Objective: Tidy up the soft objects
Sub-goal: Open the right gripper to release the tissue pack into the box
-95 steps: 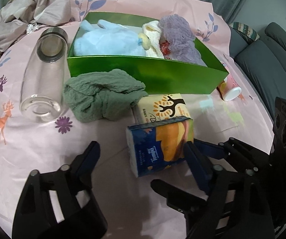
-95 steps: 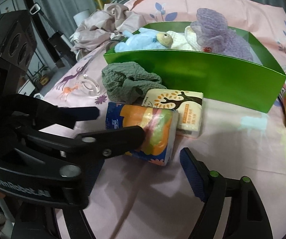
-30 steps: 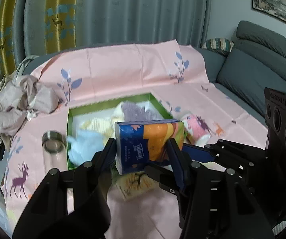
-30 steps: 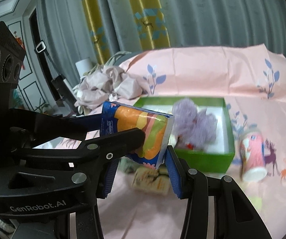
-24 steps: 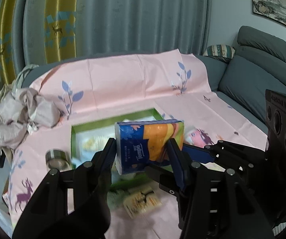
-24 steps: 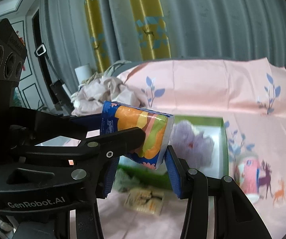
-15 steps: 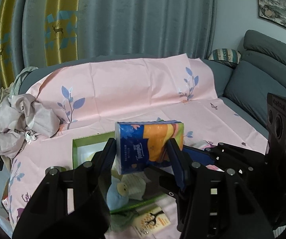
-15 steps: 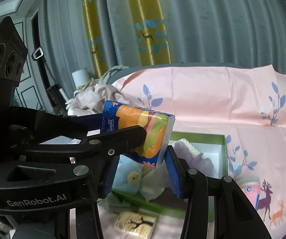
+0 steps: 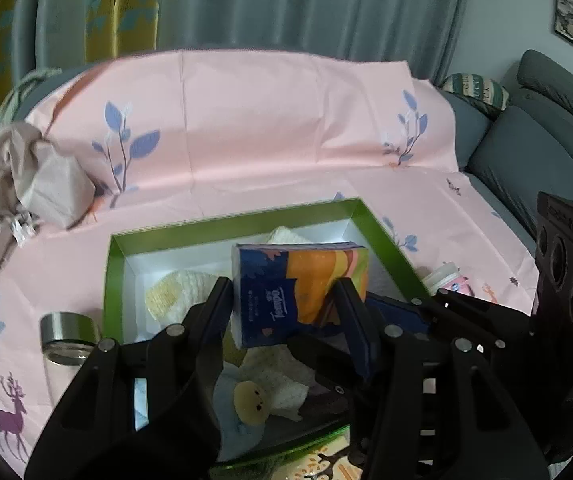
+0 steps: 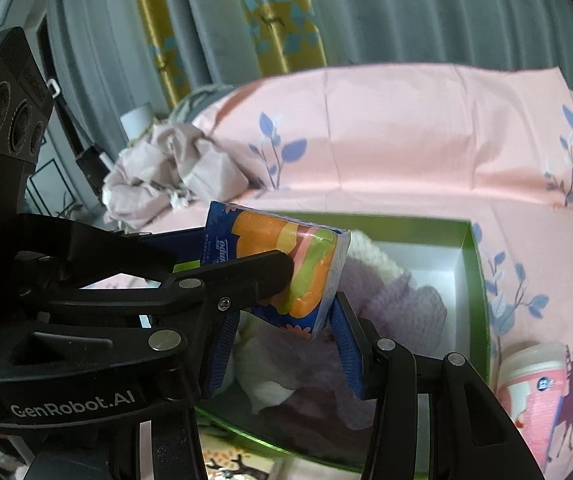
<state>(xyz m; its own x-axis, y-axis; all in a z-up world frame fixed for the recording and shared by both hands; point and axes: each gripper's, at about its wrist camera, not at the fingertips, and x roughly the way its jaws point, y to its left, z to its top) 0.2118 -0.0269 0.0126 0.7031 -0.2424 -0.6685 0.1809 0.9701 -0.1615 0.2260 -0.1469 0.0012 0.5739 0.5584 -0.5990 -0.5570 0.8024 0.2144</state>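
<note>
lifted off the cloth, tissue pack (image 9: pixel 300 286) now hangs above green box (image 9: pixel 115 264), clamped between left gripper (image 9: pixel 286 300) and right gripper (image 10: pixel 282 312); next, lower and release inside.

The tissue pack (image 9: pixel 300 290) and gripper arms hide much of the green box's (image 9: pixel 115 280) contents, and a patterned packet (image 9: pixel 318 462) is cut off at the bottom edge.

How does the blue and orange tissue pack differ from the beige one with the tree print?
The blue and orange tissue pack is held in the air over the green box, clamped by both tongs; the beige tree-print pack lies on the pink cloth in front of the box. The first shows fully; the beige one is mostly hidden. Both are soft wrapped packs.
</note>
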